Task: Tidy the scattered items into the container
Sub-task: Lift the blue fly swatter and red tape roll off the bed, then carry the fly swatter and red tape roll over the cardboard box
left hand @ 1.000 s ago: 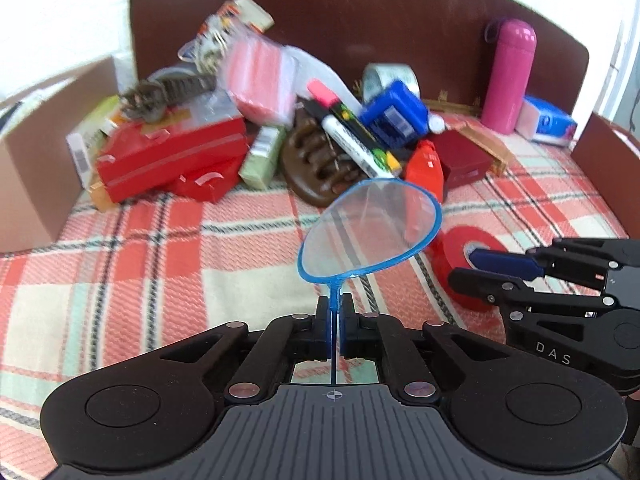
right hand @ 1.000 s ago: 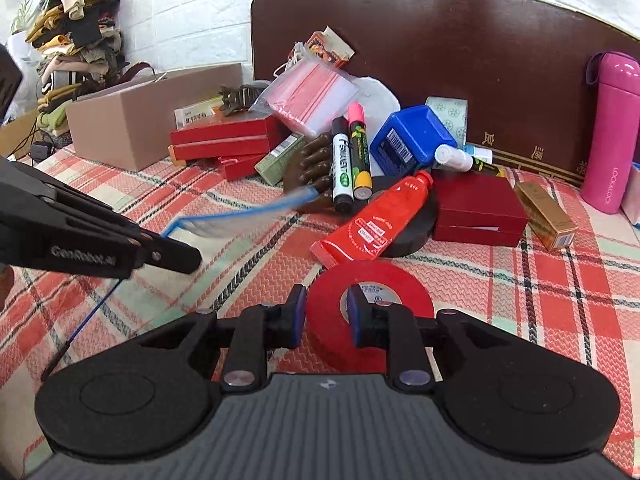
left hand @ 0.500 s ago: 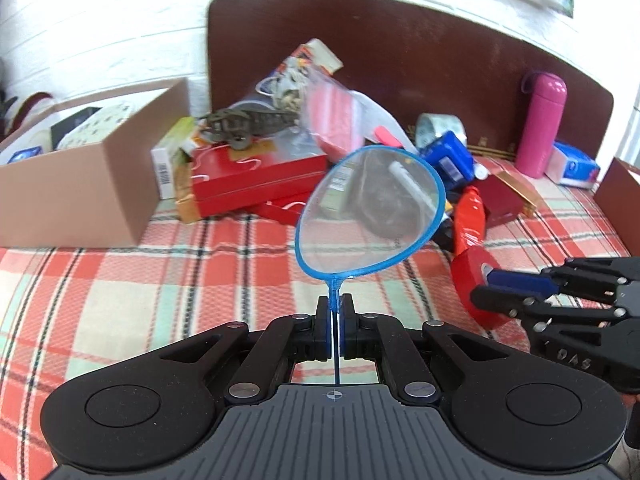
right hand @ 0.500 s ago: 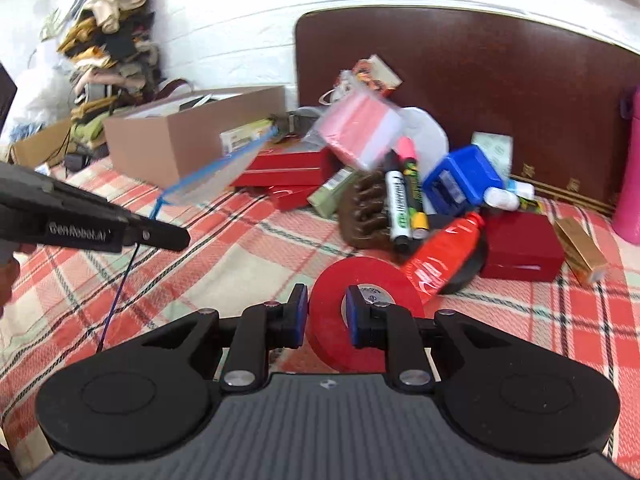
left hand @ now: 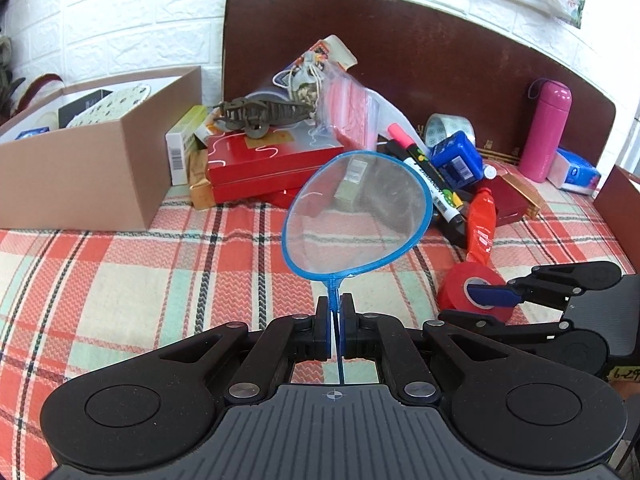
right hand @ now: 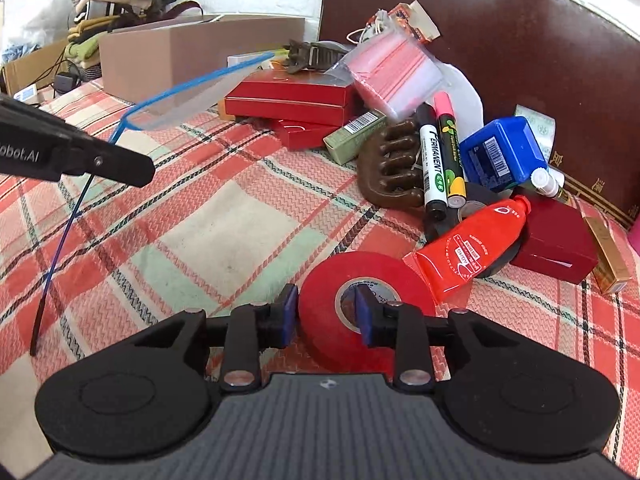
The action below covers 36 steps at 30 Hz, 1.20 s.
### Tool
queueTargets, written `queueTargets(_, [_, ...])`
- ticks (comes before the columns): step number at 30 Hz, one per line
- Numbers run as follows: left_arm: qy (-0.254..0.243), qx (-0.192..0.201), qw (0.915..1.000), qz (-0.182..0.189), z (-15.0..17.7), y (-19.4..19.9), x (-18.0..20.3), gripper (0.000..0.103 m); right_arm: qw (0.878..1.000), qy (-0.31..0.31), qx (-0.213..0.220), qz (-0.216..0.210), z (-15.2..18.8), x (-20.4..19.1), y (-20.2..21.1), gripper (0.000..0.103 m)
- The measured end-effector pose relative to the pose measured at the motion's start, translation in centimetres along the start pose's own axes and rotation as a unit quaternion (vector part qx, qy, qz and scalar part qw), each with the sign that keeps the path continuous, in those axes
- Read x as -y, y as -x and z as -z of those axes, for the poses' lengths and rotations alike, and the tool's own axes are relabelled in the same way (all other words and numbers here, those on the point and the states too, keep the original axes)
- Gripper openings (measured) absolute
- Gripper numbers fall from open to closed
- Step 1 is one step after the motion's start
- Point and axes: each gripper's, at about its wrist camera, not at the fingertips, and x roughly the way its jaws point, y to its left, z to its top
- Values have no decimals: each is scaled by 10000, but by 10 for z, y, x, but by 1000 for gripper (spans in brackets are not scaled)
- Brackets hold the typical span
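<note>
My left gripper [left hand: 333, 312] is shut on the thin handle of a blue mesh scoop net [left hand: 356, 216], held above the plaid cloth with its hoop forward. The same net [right hand: 184, 94] shows from the side in the right wrist view, beside the left gripper's fingers [right hand: 100, 164]. My right gripper [right hand: 325, 312] is shut on a red tape roll [right hand: 366, 284], one finger inside the core and one outside. That red tape roll [left hand: 460, 286] and the right gripper's fingers [left hand: 496, 295] appear at the right of the left wrist view. An open cardboard box [left hand: 80, 168] stands at the back left.
A pile lies against the brown headboard [left hand: 440, 64]: red boxes [left hand: 272, 164], a pink zip bag [right hand: 394, 72], two markers [right hand: 440, 156], a blue bottle [right hand: 504, 152], a red tube [right hand: 472, 248], a brown comb [right hand: 390, 172]. A pink flask [left hand: 546, 128] stands far right.
Both grippers have lifted and swung left with their loads; the cardboard box has come further into view, and the tape roll is off the cloth.
</note>
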Motion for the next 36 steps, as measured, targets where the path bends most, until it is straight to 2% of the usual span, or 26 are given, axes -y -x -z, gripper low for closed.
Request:
queueTargets(3, [34,37,10000,-6,2,3,-2,0,9999,-114,-13,-28,-1,1,2,32])
queueTargets(9, [67,209,9997,-77,3,19,-10,0,9991,-151,340,-197,-9,-7,26,29])
queueTargets(13, [107,396,9990,-178,-1,34,-19,0,9966,23,744,-360,-27,-20,44,29])
queueTargets(20, [152,778,9957,-481,-19,65,-48,0,9872,362,1262,-905,-79,-46,57,29])
queueTargets(23, [155,992,9929,-632,-35,80,-65,0,9808,568,1501,-1107,-107,-61,61,29])
queueTargets(29, [160,1372,9856,-976,-80,101,-109,0,9741,687,1712,-1310,-163,-77,44,29])
queueTargets(31, [143,1439,9827,-1161,-99,103,-126,0,9716,726,1781,-1377,-182,-83,38,29])
queueTargets(36, [433,1552,9785,-1286,-150,98,-170,0,9650,822,1953,-1544,-229,-97,23,29])
